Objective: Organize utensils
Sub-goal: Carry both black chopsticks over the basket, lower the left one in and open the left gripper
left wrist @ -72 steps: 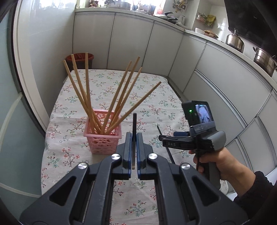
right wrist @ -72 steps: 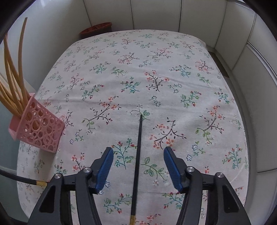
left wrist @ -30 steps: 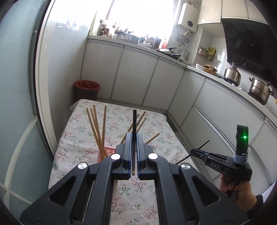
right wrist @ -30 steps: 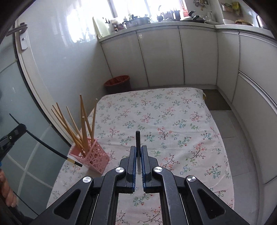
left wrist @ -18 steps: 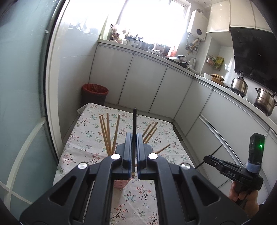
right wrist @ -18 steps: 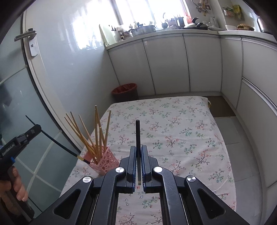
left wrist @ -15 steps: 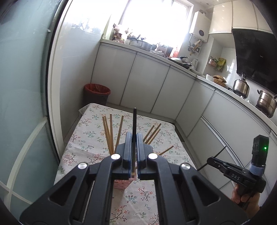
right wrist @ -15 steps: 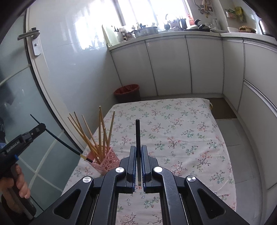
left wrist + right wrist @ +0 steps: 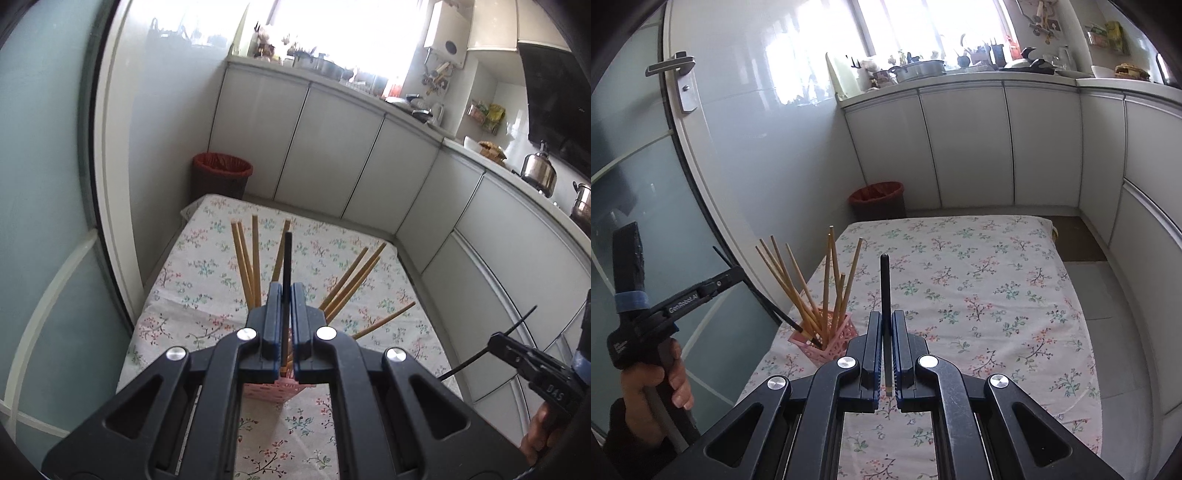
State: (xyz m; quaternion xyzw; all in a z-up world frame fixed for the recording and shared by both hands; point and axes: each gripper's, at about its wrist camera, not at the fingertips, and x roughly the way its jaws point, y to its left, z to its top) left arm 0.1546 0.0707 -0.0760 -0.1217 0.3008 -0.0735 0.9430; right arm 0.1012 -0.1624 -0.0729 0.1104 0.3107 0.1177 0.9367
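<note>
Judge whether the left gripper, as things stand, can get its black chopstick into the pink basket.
Probably yes. The left gripper is shut on the black chopstick, whose tip already sits at the pink basket rim among the wooden chopsticks; these crowd the opening somewhat.

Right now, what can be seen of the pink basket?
The pink basket is a small square holder, apparently plastic, its walls pierced with round holes. It stands upright on the floral tablecloth near the left edge, holding splayed wooden chopsticks. The black chopstick in the left gripper dips its tip inside.
</note>
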